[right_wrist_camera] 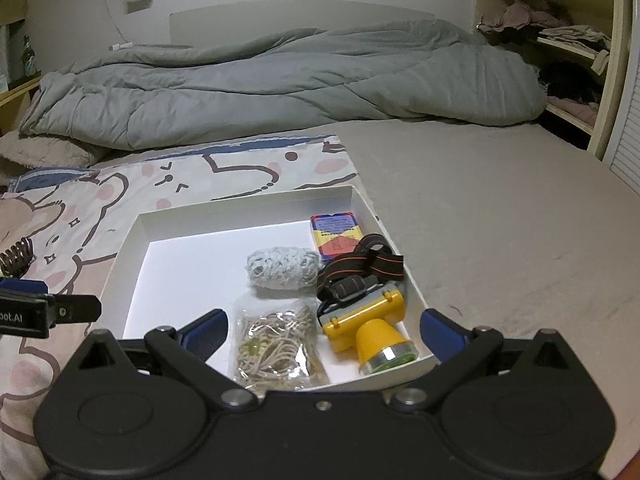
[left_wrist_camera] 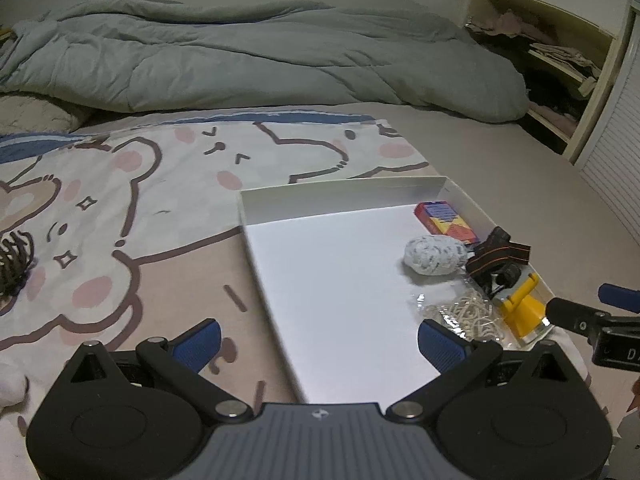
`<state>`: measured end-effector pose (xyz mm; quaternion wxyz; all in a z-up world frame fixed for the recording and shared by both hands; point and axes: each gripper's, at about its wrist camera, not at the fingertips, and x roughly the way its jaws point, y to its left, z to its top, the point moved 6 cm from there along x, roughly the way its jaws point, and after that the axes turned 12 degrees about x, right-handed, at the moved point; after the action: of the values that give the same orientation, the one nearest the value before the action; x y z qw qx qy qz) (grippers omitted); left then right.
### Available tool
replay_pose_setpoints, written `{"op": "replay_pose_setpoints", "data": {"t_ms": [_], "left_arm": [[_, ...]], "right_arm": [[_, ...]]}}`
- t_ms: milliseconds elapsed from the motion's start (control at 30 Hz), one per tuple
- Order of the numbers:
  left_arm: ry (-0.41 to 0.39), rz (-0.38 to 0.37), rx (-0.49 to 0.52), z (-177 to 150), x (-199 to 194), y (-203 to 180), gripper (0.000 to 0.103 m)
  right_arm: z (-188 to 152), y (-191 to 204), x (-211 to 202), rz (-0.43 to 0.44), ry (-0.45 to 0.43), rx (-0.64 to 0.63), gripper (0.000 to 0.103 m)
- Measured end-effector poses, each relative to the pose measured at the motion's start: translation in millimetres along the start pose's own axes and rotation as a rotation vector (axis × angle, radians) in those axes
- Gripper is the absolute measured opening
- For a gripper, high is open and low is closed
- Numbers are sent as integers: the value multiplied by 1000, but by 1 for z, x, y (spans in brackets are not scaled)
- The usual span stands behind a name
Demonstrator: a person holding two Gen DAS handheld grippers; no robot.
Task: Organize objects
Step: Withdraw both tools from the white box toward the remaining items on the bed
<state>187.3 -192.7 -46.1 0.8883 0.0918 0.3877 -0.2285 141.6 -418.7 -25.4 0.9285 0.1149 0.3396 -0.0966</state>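
A shallow white box [left_wrist_camera: 340,192] [right_wrist_camera: 244,204] lies on the bed. Along its right side sit a red and blue card box [left_wrist_camera: 446,220] [right_wrist_camera: 340,236], a white-grey yarn ball [left_wrist_camera: 434,256] [right_wrist_camera: 284,268], a yellow headlamp [left_wrist_camera: 524,312] [right_wrist_camera: 368,320] with a black and orange strap, and a clear bag of beige cord [left_wrist_camera: 464,312] [right_wrist_camera: 276,348]. My left gripper [left_wrist_camera: 320,344] [right_wrist_camera: 52,300] hangs open over the box's left wall. My right gripper [right_wrist_camera: 324,332] [left_wrist_camera: 592,306] stands wide open just above the near edge, with the bag and headlamp ahead of its untouched pads.
A dark hair claw clip [left_wrist_camera: 14,260] [right_wrist_camera: 16,258] rests on the bear-print blanket [left_wrist_camera: 120,220] to the left. A rumpled grey duvet [left_wrist_camera: 240,60] fills the back of the bed. Shelves with clothes [left_wrist_camera: 560,60] stand at the right, beside bare beige sheet [right_wrist_camera: 500,220].
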Motion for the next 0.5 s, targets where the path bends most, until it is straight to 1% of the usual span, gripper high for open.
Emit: {"op": "replay_pose_setpoints", "data": {"t_ms": [200, 500], "left_arm": [[-2, 42, -22, -3, -12, 29, 103], [-25, 132, -59, -6, -44, 82, 103]], "right_arm": [[4, 18, 2, 13, 5, -22, 103], [12, 69, 8, 91, -3, -54, 103]]}}
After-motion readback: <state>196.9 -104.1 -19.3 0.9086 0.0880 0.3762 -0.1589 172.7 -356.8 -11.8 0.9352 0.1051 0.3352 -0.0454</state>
